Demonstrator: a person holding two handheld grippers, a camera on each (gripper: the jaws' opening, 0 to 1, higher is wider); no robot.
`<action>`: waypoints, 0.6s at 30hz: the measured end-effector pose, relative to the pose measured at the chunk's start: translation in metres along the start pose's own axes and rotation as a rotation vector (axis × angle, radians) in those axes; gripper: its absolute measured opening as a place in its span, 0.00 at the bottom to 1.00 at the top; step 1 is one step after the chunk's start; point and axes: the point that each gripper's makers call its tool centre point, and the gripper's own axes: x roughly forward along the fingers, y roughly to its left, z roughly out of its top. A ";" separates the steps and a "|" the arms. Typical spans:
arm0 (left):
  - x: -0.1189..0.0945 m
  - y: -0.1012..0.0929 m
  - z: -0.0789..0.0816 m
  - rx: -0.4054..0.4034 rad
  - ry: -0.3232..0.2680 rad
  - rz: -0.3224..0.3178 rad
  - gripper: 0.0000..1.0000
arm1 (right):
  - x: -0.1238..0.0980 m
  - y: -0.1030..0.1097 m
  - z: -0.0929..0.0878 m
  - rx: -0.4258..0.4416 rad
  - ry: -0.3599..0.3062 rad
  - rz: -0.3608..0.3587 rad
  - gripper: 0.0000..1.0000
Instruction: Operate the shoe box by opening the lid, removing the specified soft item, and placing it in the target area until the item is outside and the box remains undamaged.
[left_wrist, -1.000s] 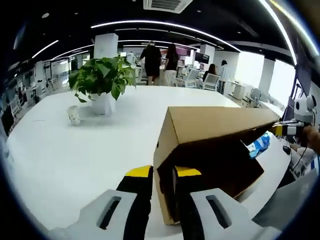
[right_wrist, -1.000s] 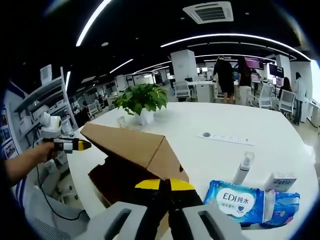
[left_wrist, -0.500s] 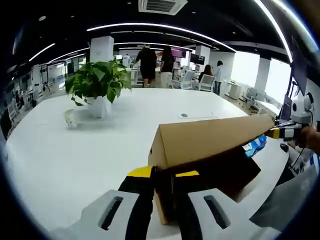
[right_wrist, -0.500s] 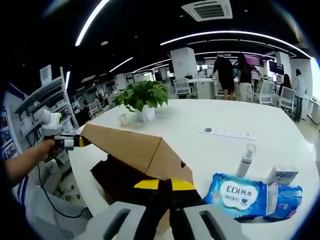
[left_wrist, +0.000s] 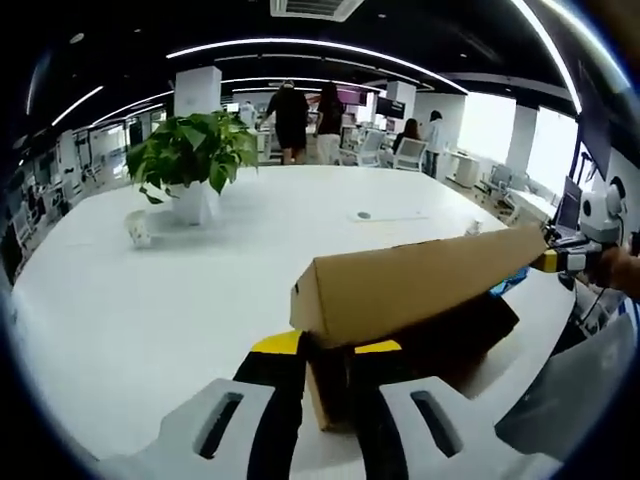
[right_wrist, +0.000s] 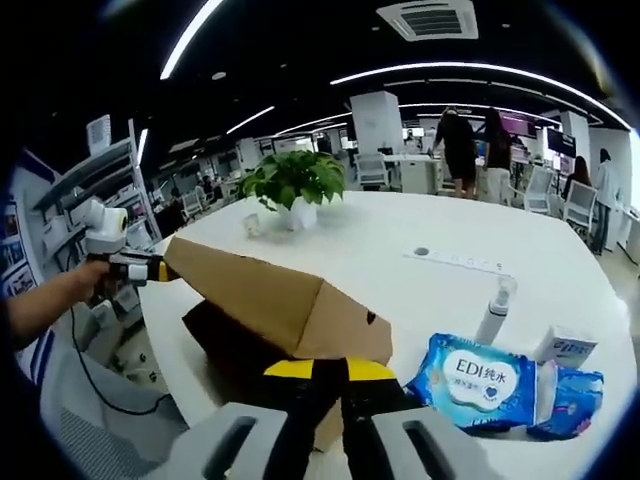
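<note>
1. Shoe box of brown cardboard sits on the white table, near the table's edge closest to us, and we take it as our landmark.
2. Its lid is tilted up above the dark box body; in the right gripper view the lid slopes from one end down toward the other.
3. Our left gripper has its yellow-tipped jaws pinched on the near end of the lid, one jaw on each side of the cardboard edge.
4. Our right gripper has its jaws drawn together at the opposite end of the lid, against its corner; we cannot tell how firmly they bite it.
5. In the right gripper view the left gripper shows at the far end of the lid, held by a hand.
6. In the left gripper view the right gripper meets the far end of the lid.
7. A blue pack of wet wipes lies just beside the shoe box, with a white spray bottle and a small white box beyond it.
8. A potted plant stands well beyond the shoe box, with a small white cup beside it.
9. People stand far behind the table.
</note>
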 end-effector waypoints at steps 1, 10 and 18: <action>0.000 -0.001 -0.002 0.000 0.004 -0.002 0.15 | 0.000 0.001 -0.001 -0.011 0.000 -0.001 0.06; 0.000 -0.010 -0.019 0.003 0.043 -0.037 0.17 | -0.001 0.007 -0.013 -0.057 0.022 0.029 0.08; 0.000 -0.010 -0.026 0.026 0.059 -0.034 0.19 | -0.002 0.012 -0.017 -0.096 0.025 0.046 0.15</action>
